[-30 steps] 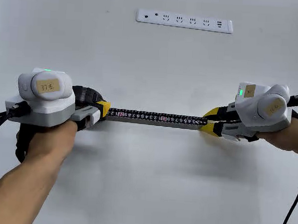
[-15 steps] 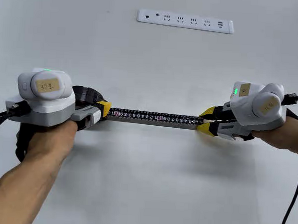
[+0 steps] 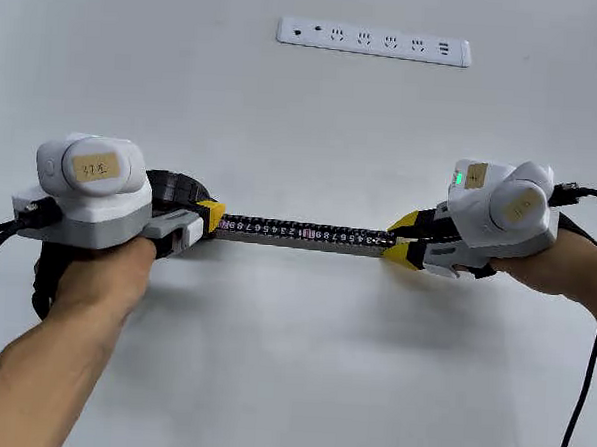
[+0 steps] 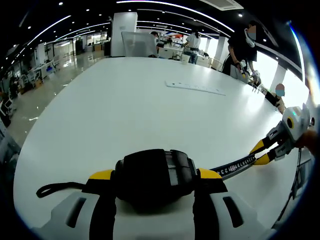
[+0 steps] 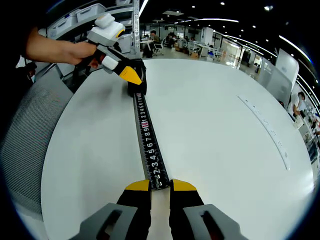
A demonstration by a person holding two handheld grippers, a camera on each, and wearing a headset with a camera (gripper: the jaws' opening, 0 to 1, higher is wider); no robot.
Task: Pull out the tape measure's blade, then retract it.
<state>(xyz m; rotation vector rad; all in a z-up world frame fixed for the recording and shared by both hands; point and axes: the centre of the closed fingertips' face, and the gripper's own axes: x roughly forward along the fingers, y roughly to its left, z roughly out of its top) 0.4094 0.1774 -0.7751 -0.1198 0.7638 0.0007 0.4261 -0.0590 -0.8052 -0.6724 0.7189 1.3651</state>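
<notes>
My left gripper (image 3: 195, 219) is shut on the black tape measure case (image 3: 175, 190), which sits between its yellow-tipped jaws in the left gripper view (image 4: 155, 172). The dark blade (image 3: 303, 232), marked with white numbers, runs level above the white table to my right gripper (image 3: 396, 239). That gripper is shut on the blade's end. In the right gripper view the blade (image 5: 148, 142) stretches away from the right gripper (image 5: 155, 186) to the case (image 5: 137, 84) held by the left gripper (image 5: 122, 70).
A white power strip (image 3: 373, 40) lies flat at the far side of the white table (image 3: 301, 364). A black cable (image 3: 579, 408) hangs from the right gripper. A grey mesh chair (image 5: 25, 145) stands at the table's edge. Several people stand far off.
My right gripper has moved left toward the case with the blade's end in it, so less blade is out. The left gripper and the case have stayed in place.
</notes>
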